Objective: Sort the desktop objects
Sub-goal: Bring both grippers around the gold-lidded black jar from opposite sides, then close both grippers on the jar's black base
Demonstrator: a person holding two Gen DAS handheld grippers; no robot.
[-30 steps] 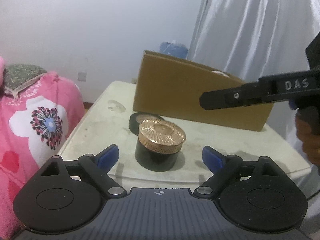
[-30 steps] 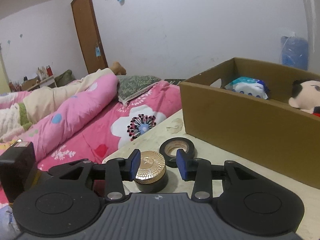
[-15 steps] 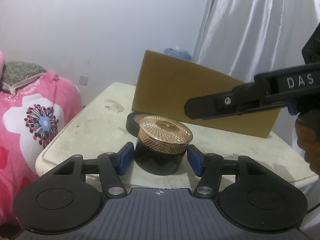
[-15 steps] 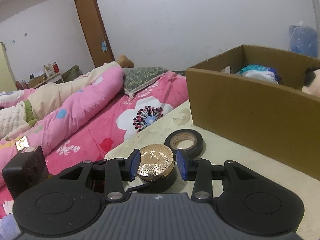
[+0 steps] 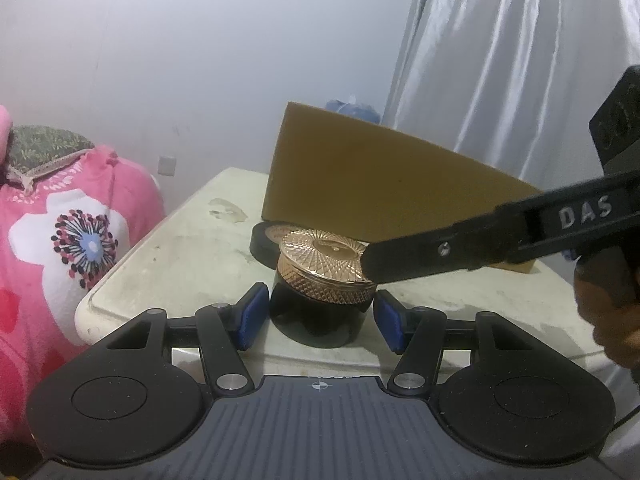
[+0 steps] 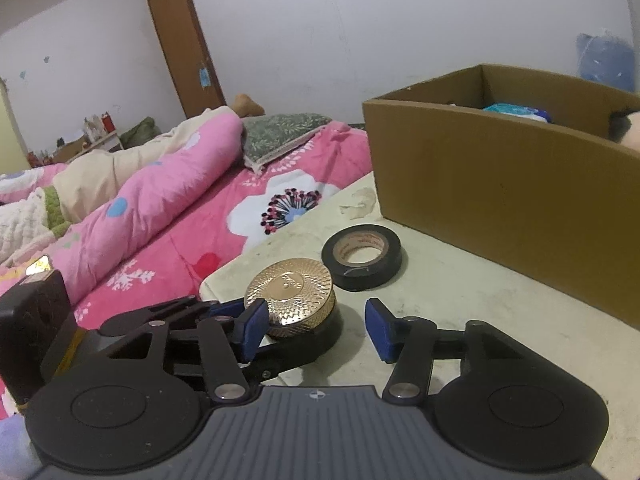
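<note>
The left gripper [image 5: 318, 316] sits low at the table's near edge, its blue pads closed against the black jar [image 5: 318, 320]; the right gripper [image 6: 316, 330] reaches in from the right, jaws just opening, pads apart

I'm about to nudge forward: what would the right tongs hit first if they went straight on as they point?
Most likely the gold lid, which sits between the right tongs, nearer one finger; the jaws have just been opening. The black tape roll lies beyond. Depth is unclear.
</note>
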